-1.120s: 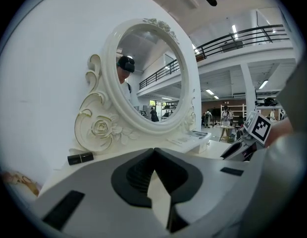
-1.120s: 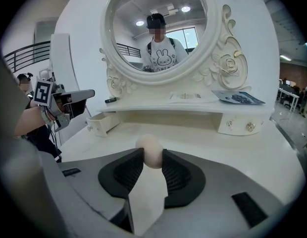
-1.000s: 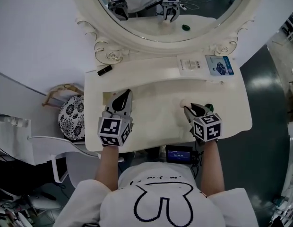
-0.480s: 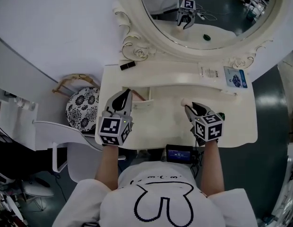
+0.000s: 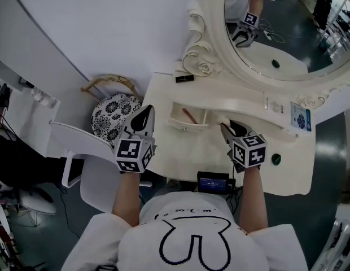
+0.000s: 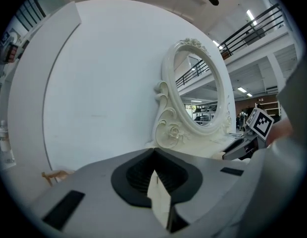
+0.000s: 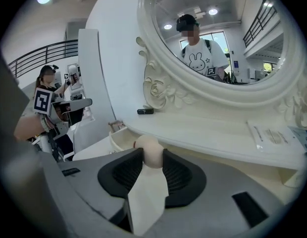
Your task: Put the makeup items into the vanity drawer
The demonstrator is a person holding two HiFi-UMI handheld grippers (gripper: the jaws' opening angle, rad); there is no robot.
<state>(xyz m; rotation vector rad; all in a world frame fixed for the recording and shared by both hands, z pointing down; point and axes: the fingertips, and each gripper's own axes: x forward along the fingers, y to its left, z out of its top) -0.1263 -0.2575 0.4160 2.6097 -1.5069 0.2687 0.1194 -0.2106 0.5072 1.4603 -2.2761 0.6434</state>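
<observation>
My right gripper [image 5: 225, 128] is shut on a beige egg-shaped makeup sponge [image 7: 147, 151], held above the cream vanity top [image 5: 180, 151]. Just left of it the small vanity drawer [image 5: 188, 119] stands open, with a thin reddish item [image 5: 189, 116] lying inside. In the right gripper view the drawer [image 7: 117, 139] lies a little beyond and left of the sponge. My left gripper [image 5: 148, 110] is shut with nothing in it, at the table's left edge beside the drawer. A green item [image 5: 276, 158] rests on the table right of my right gripper. A black lipstick [image 5: 184, 78] lies on the rear shelf.
The oval mirror [image 5: 276, 33] in its carved frame rises behind the shelf. Packets [image 5: 300, 117] lie on the shelf at the right. A floral-cushioned stool [image 5: 111, 117] and a white chair [image 5: 73, 145] stand left of the vanity. A small screen device [image 5: 213, 181] sits at the front edge.
The head view has swung left, so the vanity now sits further right and the open drawer shows in full. Both grippers keep their places in the picture; the right still holds the sponge.
</observation>
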